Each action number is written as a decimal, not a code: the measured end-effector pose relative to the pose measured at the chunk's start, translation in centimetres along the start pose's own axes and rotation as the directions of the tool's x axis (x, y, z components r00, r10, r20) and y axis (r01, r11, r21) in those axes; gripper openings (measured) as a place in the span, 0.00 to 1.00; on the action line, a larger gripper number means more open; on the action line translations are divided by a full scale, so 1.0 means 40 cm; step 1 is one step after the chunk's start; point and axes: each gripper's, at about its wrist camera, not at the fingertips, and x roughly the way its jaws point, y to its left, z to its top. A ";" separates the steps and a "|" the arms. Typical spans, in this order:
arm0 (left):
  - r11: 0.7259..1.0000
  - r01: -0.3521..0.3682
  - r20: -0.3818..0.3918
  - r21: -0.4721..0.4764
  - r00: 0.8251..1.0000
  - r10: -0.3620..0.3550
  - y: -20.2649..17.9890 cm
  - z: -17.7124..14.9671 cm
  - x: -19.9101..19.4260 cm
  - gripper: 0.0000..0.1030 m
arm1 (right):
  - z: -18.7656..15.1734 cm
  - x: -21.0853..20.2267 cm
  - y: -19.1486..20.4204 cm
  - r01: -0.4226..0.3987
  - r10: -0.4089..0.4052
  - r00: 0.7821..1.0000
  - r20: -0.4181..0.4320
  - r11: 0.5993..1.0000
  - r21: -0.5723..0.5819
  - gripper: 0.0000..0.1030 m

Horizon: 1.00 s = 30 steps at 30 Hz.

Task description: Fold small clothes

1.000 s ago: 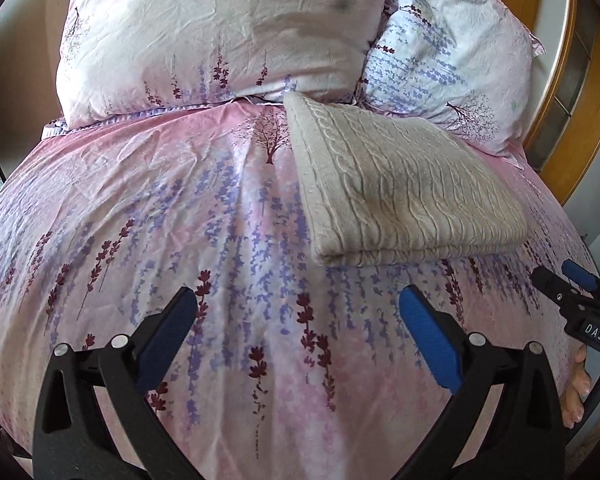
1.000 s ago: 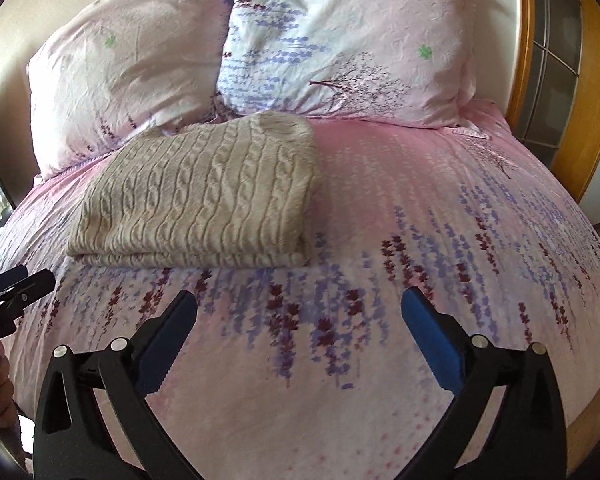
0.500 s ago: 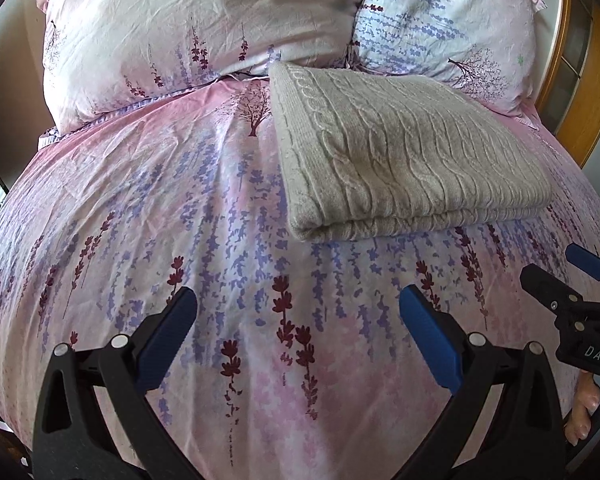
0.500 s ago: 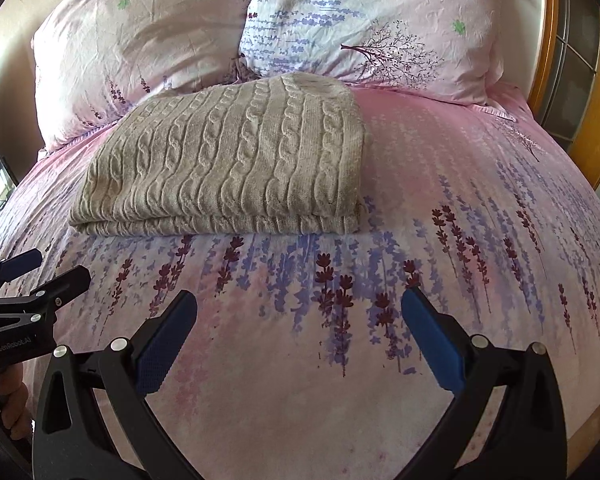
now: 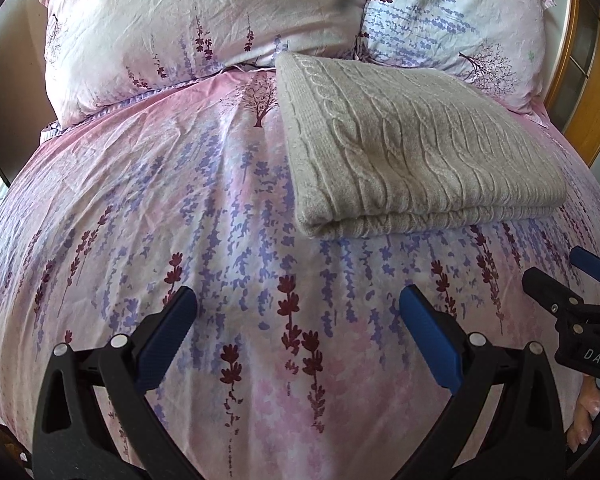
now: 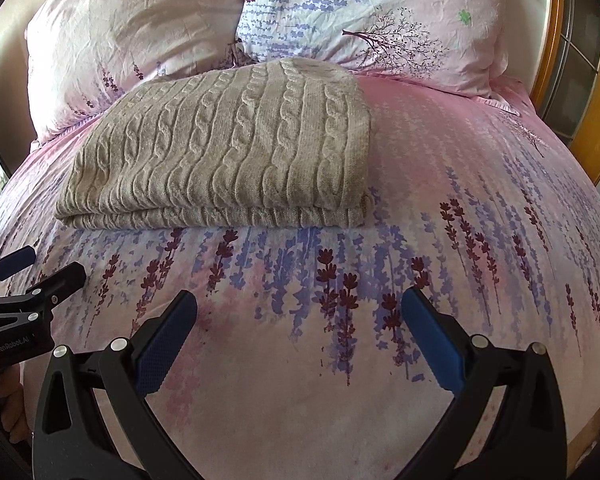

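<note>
A beige cable-knit sweater (image 5: 412, 152) lies folded into a flat rectangle on the pink flowered bed cover (image 5: 180, 208), just in front of the pillows. It also shows in the right wrist view (image 6: 228, 152). My left gripper (image 5: 298, 312) is open and empty, low over the cover, a short way in front of the sweater's near left corner. My right gripper (image 6: 300, 312) is open and empty in front of the sweater's near edge. Each gripper shows at the edge of the other's view: the right one (image 5: 572, 280) and the left one (image 6: 32, 268).
Two flowered pillows (image 5: 204, 28) (image 5: 460, 20) stand behind the sweater. A wooden frame (image 6: 592, 128) with glass panes runs along the right side of the bed. The cover (image 6: 480, 220) stretches to the right of the sweater.
Both grippers have moved forward toward the sweater, which looks larger and nearer in both views. The sweater itself has not moved. Both grippers stay open.
</note>
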 end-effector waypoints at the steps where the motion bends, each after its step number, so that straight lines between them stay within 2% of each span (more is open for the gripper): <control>1: 1.000 -0.001 0.001 -0.002 1.000 0.001 0.001 0.000 0.001 0.98 | 0.000 0.001 0.000 0.003 -0.003 1.000 -0.001 1.000 -0.005 0.99; 30: 1.000 -0.006 0.001 -0.006 1.000 0.006 0.002 -0.001 0.002 0.98 | -0.001 0.005 0.004 0.011 -0.011 1.000 -0.002 1.000 -0.015 0.99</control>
